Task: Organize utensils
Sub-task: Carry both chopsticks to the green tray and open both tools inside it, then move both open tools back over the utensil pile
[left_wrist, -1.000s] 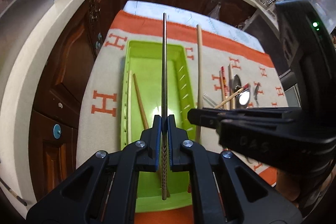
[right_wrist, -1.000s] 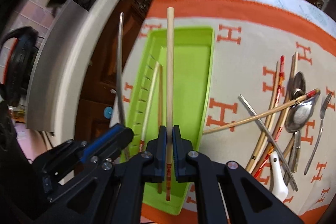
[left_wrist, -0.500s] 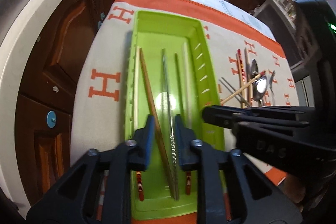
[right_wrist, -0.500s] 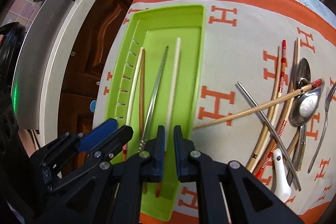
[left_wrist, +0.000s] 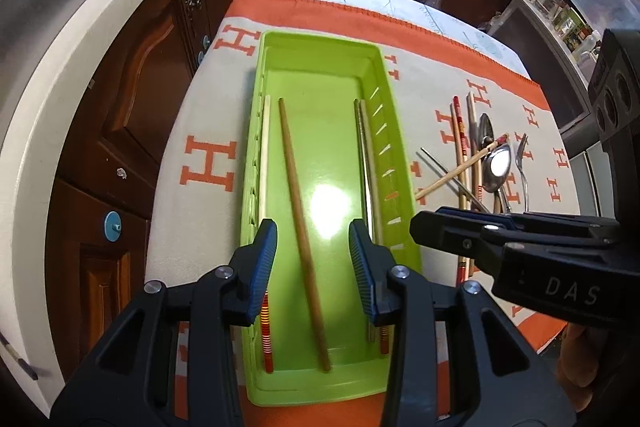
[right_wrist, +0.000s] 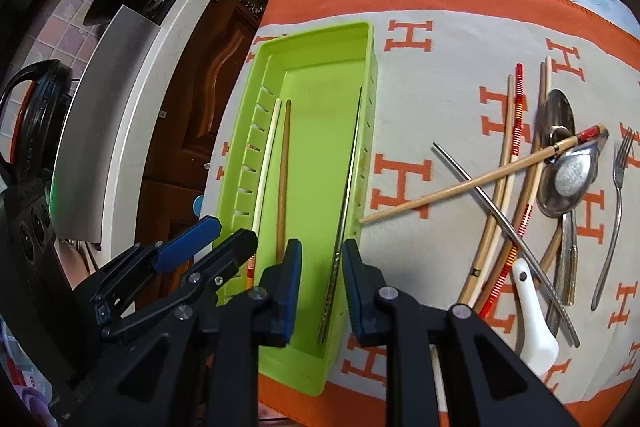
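A lime green tray [left_wrist: 320,59] [right_wrist: 320,39] lies on the orange and cream cloth. Inside it rest a brown chopstick [left_wrist: 300,219] [right_wrist: 282,179], a pale chopstick [left_wrist: 264,155] [right_wrist: 266,163] along the left wall, and a metal chopstick [left_wrist: 362,155] [right_wrist: 347,187] with another pale one along the right wall. My left gripper [left_wrist: 313,259] hangs open above the tray's near end, holding nothing. My right gripper [right_wrist: 320,287] is open too, over the tray's near right side with the metal chopstick lying between its fingers below. Its side shows in the left wrist view [left_wrist: 500,239].
A heap of loose utensils lies on the cloth to the right: wooden and red-banded chopsticks [right_wrist: 516,131], a metal chopstick [right_wrist: 492,203], metal spoons [right_wrist: 568,183], a fork [right_wrist: 618,187] and a white ceramic spoon [right_wrist: 532,319]. Dark wooden cabinets [left_wrist: 132,75] and a countertop flank the left.
A second ago each gripper was shut on a chopstick over the tray. Both let go, the jaws have widened further, and the two chopsticks have settled against the tray's right wall.
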{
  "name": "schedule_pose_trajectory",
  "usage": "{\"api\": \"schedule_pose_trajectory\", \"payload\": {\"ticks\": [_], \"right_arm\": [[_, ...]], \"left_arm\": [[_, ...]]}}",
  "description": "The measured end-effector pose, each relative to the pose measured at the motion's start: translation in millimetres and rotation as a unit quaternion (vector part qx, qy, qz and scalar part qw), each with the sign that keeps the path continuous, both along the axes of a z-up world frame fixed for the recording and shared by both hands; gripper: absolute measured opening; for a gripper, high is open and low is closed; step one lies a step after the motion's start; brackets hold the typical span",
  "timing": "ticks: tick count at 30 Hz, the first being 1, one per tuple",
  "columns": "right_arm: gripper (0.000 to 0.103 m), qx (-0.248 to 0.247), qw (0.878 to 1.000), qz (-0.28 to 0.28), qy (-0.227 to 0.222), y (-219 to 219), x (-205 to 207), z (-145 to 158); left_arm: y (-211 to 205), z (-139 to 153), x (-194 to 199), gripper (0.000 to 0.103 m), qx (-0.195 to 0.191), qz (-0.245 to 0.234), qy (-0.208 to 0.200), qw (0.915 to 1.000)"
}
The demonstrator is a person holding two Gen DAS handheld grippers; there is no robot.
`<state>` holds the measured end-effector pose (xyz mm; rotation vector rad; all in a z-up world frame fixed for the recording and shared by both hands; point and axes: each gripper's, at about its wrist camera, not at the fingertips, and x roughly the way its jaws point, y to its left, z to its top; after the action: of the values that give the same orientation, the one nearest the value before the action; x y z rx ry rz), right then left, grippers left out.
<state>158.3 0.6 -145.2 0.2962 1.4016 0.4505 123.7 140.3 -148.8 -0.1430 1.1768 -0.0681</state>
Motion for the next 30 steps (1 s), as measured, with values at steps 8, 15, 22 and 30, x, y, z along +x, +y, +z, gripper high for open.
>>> {"api": "schedule_pose_trajectory", "payload": {"ticks": [8,15,22,30], "right_arm": [[0.021,0.001,1.0,0.003,-0.016,-14,-15,8],[0.02,0.003,0.999,-0.019,-0.032,-51,-27,14],[0.02,0.004,0.997,-0.071,-0.038,-109,-32,16],[0.02,0.016,0.994,-0.105,-0.036,-151,-31,9]], "left_arm": [[-14,10,-10,0.034,0.022,-0.014,-0.007,0.9996],[-28,24,-20,0.034,0.033,-0.031,-0.025,0.9987],[-53,34,-23,0.034,0.037,-0.056,-0.037,0.9971],[-96,29,-15,0.034,0.052,-0.094,-0.029,0.9937]]}}
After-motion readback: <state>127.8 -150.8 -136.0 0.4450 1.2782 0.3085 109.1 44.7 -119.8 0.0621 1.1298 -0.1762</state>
